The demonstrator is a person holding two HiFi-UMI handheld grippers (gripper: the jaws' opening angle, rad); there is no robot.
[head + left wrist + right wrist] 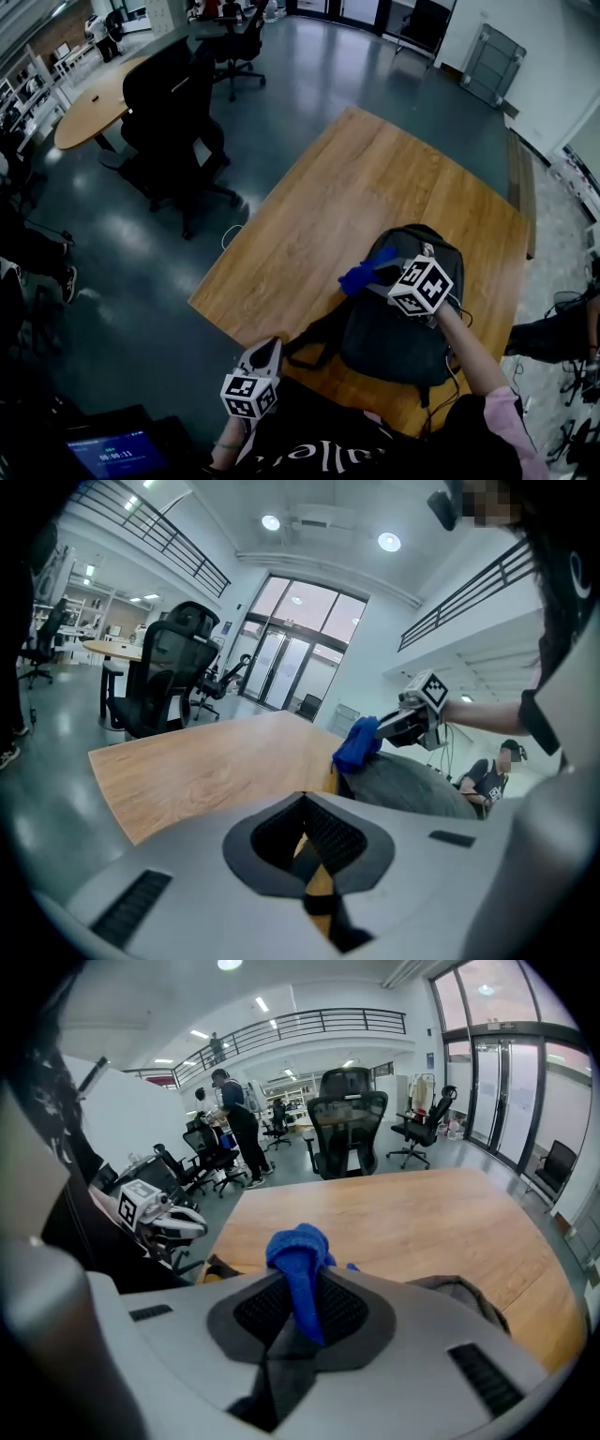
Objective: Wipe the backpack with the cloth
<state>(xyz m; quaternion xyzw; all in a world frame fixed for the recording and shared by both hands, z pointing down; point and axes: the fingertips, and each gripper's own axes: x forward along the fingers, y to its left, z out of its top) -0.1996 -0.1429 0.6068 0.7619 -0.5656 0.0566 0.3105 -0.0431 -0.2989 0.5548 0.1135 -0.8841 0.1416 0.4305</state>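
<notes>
At lower centre-left, the left tool (pixel 268 351) is clenched on nothing at the near edge of the surface (pixel 375 178). To its right, the right tool (pixel 386 273) grips the blue cloth (pixel 360 277) at the upper left of the dark backpack (pixel 403 330). With nothing bracing it, the backpack may slide under wiping strokes, or the bunched cloth may slip free.

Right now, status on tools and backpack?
Right tool shut on blue cloth, at backpack edge. Left tool shut, empty, near table corner. Nothing blocking.
</notes>
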